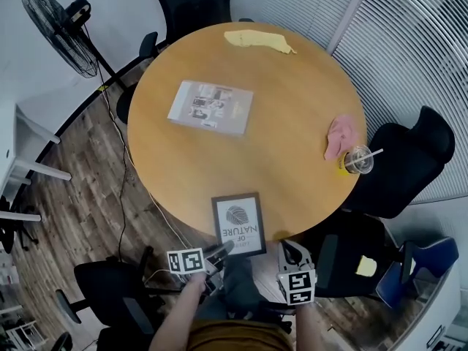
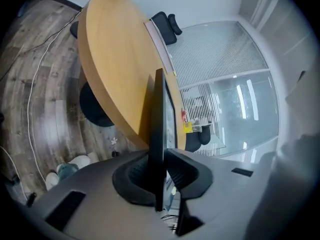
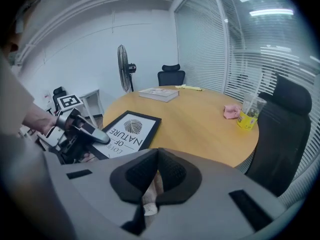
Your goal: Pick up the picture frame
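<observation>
A black picture frame (image 1: 238,224) with a leaf print and the word NATURE lies flat at the near edge of the round wooden table (image 1: 292,108). My left gripper (image 1: 223,248) is at the frame's near left corner, shut on that edge. In the left gripper view the frame (image 2: 159,114) runs edge-on between the pads of the left gripper (image 2: 161,156). In the right gripper view the frame (image 3: 127,128) shows with the left gripper (image 3: 82,129) clamped on its corner. My right gripper (image 1: 291,253) hovers just off the table's edge by the frame's near right corner, shut and empty (image 3: 158,156).
A magazine (image 1: 210,107) lies mid-table, a yellow cloth (image 1: 257,40) at the far edge, a pink cloth (image 1: 339,135) and a plastic cup with a straw (image 1: 358,159) at the right edge. Black office chairs (image 1: 409,159) ring the table. A fan (image 1: 55,20) stands far left.
</observation>
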`<state>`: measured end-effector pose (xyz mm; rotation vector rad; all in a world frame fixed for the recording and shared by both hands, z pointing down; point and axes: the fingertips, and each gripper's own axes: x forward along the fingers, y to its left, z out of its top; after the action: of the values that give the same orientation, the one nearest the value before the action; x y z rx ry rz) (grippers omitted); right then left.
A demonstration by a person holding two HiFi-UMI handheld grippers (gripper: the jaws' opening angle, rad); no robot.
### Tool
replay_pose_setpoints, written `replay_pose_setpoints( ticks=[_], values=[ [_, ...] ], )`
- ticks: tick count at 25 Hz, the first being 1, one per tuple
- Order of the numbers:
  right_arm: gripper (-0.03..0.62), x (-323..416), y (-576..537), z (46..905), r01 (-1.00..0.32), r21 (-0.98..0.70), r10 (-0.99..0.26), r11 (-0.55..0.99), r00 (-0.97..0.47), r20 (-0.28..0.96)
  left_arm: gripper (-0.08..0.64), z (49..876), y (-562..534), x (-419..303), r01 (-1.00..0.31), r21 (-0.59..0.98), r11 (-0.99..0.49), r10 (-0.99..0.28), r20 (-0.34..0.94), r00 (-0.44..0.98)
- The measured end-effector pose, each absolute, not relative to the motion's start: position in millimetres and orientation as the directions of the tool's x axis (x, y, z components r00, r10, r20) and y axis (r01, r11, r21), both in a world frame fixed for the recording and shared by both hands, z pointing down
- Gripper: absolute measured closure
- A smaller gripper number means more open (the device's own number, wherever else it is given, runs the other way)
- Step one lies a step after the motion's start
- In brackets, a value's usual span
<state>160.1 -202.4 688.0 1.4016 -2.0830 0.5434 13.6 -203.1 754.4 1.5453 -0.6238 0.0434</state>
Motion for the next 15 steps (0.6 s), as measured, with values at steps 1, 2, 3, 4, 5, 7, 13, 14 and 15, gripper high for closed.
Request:
replay_pose_setpoints(
  ticks=[1, 2, 3, 4, 5, 7, 13, 14, 15],
  values=[
    [0.580, 160, -201, 687, -0.927, -0.010, -0.700, 0.375, -0.290, 0.653, 0.484, 750, -204, 15, -0.382, 0.922, 0.068, -0.366, 0.379, 0.850],
    [0.580, 160, -200, 686, -0.927, -0.007, -0.701, 0.376, -0.289, 0.652, 0.496, 745, -205, 18, -0.362, 0.929, 0.073, -0.378, 0.362, 0.852],
    [0.580, 160, -200, 684, -0.928, -0.010, -0.704, 0.372, -0.290, 0.648, 0.505, 740, -205, 20, -0.350, 0.934, 0.072, -0.386, 0.350, 0.854],
    [0.580, 160, -200, 683, -0.930, -0.014, -0.708, 0.367, -0.289, 0.645, 0.513, 737, -206, 22, -0.345, 0.936, 0.067, -0.390, 0.343, 0.854],
    [0.580, 160, -199, 681, -0.931, -0.017, -0.712, 0.363, -0.289, 0.640, 0.517, 734, -207, 24, -0.346, 0.936, 0.060, -0.392, 0.340, 0.855],
    [0.580, 158, -200, 676, -0.931, -0.022, -0.722, 0.365, -0.298, 0.624, 0.520, 731, -209, 28, -0.351, 0.935, 0.045, -0.392, 0.340, 0.855],
    [0.580, 157, -193, 666, -0.934, -0.007, -0.741, 0.358, -0.288, 0.606, 0.523, 715, -208, 30, -0.351, 0.936, 0.025, -0.404, 0.331, 0.853],
    [0.580, 157, -191, 665, -0.934, -0.007, -0.742, 0.356, -0.287, 0.606, 0.523, 713, -207, 30, -0.353, 0.936, 0.020, -0.404, 0.330, 0.853],
    [0.580, 156, -189, 663, -0.935, -0.007, -0.743, 0.355, -0.286, 0.605, 0.523, 712, -205, 29, -0.352, 0.936, 0.015, -0.405, 0.328, 0.854]
  ],
)
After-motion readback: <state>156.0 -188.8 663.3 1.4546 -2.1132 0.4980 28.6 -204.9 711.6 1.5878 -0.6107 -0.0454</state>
